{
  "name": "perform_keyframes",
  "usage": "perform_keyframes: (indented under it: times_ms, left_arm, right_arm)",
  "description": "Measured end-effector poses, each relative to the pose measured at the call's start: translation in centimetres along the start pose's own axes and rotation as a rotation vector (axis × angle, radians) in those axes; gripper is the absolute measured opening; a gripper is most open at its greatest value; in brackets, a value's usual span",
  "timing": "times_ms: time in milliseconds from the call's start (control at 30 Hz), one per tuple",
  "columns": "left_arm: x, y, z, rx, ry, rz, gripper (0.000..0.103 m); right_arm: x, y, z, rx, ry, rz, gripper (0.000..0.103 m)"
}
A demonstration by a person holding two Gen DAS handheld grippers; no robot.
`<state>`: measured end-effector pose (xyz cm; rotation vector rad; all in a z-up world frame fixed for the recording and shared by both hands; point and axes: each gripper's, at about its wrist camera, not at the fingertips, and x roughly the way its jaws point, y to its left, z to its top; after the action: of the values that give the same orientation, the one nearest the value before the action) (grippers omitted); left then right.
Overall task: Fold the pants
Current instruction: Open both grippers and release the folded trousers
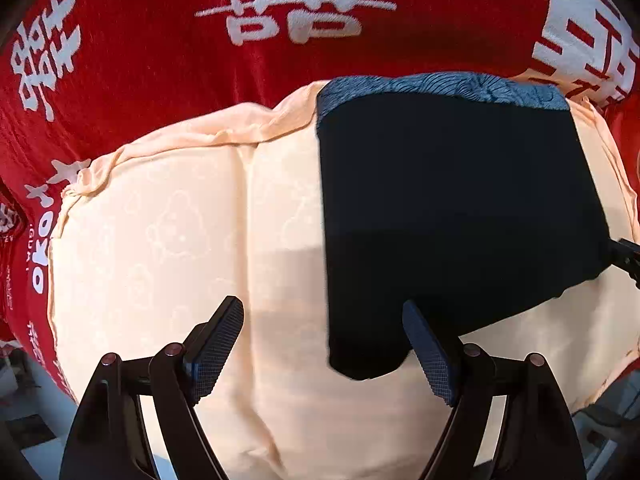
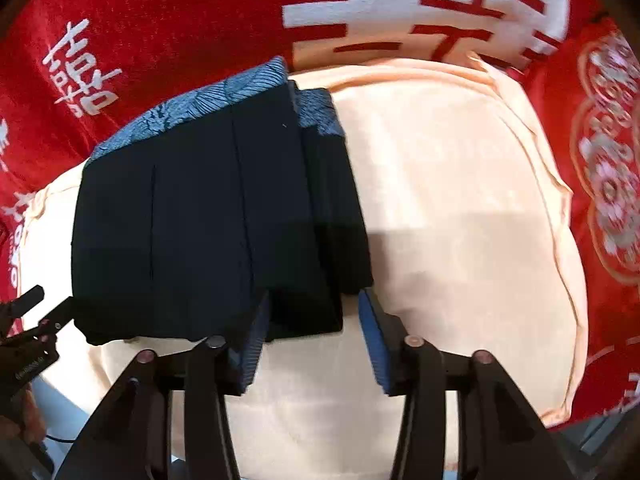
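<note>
The dark pants (image 2: 208, 216) lie folded in a neat block on a soft peach cushion (image 2: 460, 200). The cushion sits on a red blanket (image 2: 160, 20) with big white letters. A blue patterned band (image 2: 192, 104) shows along the far edge of the pants, so that looks like the waist end.

The left claw (image 1: 322, 344) hangs over the cushion with its jaws wide apart. Nothing is between them but the near corner of the pants far below, and the pads do not touch it. The right claw (image 2: 312, 336) is also open. It hovers over the near right corner of the pants, and its pads do not squeeze the cloth.

The pants look already folded over at least once, with layers stacked on the right side. So the folding seems to be near its end, and this looks like the moment of letting go.

Next comes a choice. If the block is small enough, both claws only need to lift away without snagging the cloth. If one more fold is wanted, each claw has to go down to a near corner, pinch all the layers together, and carry them up to the blue band.
</note>
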<state>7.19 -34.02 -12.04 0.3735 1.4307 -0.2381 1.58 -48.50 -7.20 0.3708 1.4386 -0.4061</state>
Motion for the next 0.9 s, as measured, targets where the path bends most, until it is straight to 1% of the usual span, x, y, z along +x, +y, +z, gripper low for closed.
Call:
perform_keyframes:
  times_ms: [100,167,267,400,533,600,700,900]
  left_arm:
    - [-0.1,1.1,-0.1,0.011,0.003,-0.002,0.083]
    - [0.1,1.7,-0.1,0.015,0.003,0.000,0.083]
    - [0.5,2.4,-0.1,0.016,0.014,-0.014,0.083]
    - [0.8,2.6,-0.5,0.017,0.015,-0.033,0.083]
    - [1.3,2.6,-0.5,0.003,0.027,-0.039,0.083]
    - [1.3,2.6,-0.4,-0.010,0.030,-0.033,0.083]
    - [1.3,2.5,-0.1,-0.029,0.033,-0.029,0.083]
    - [1.4,2.1,0.7,-0.063,0.032,-0.022,0.083]
  right_arm:
    - [-0.3,-0.1,-1.3,0.045,0.002,-0.026,0.059]
    - [-0.6,-0.2,-2.3,0.067,0.005,-0.022,0.061]
    - [-0.9,0.0,-3.6,0.083,0.004,-0.018,0.067]
    - [-0.6,-0.2,-4.7,0.110,0.026,-0.004,0.068]
    - [-0.8,-0.4,-4.9,0.114,0.030,0.016,0.071]
    - [-1.0,-0.6,-4.6,0.109,0.021,0.039,0.079]
    - [-1.2,-1.3,-4.4,0.108,0.011,0.068,0.079]
    - [-1.5,-2.6,-2.7,0.090,0.012,0.091,0.079]
